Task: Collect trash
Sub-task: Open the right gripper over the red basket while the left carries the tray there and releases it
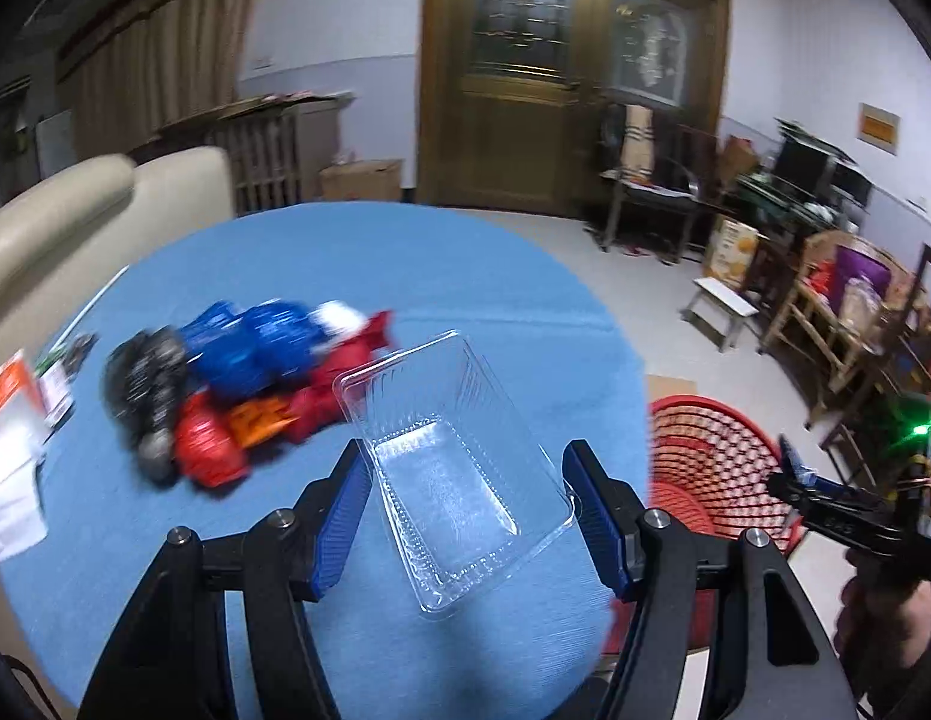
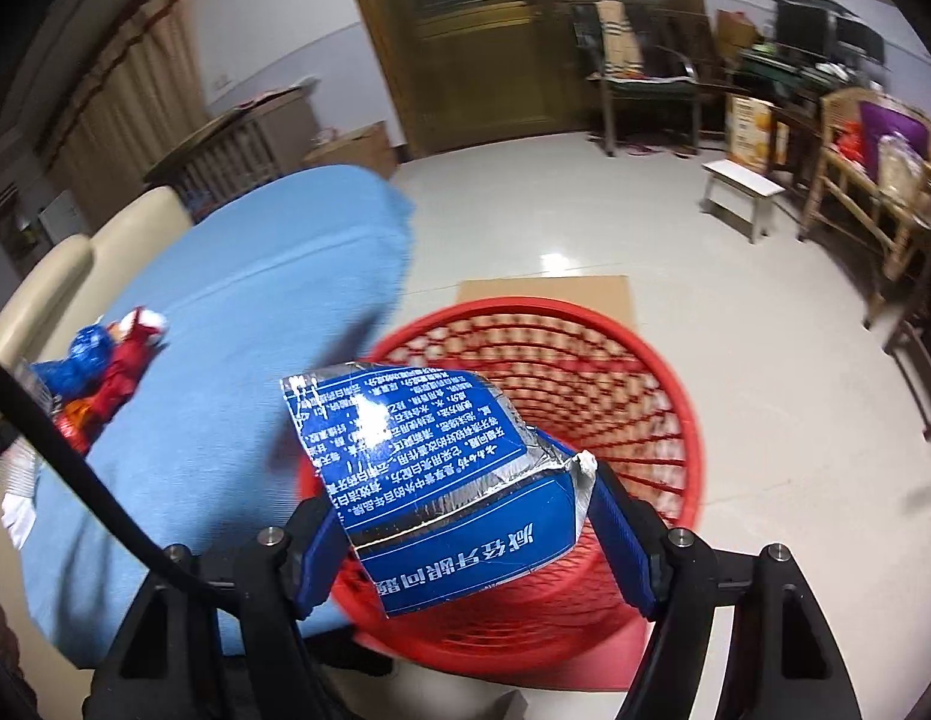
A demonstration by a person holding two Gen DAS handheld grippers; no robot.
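My left gripper (image 1: 465, 450) is shut on a clear plastic tray (image 1: 447, 480), its blue pads pressing on the tray's two long sides, a little above the blue-clothed table (image 1: 405, 264). On the cloth to the left lies a pile of red, blue and black wrappers (image 1: 255, 378). My right gripper (image 2: 459, 492) is shut on a crumpled blue carton with white print (image 2: 441, 480) and holds it over the near rim of the red mesh basket (image 2: 525, 306). That basket (image 1: 705, 456) stands on the floor by the table's right edge.
White papers and an orange card (image 1: 15, 438) lie at the table's left edge. A cream sofa (image 1: 75, 210) backs the table. A cardboard sheet (image 2: 543, 288) lies under the basket. A white stool (image 2: 741, 186), wooden chairs and cluttered furniture line the right side. A black cable (image 2: 75, 468) crosses the right wrist view.
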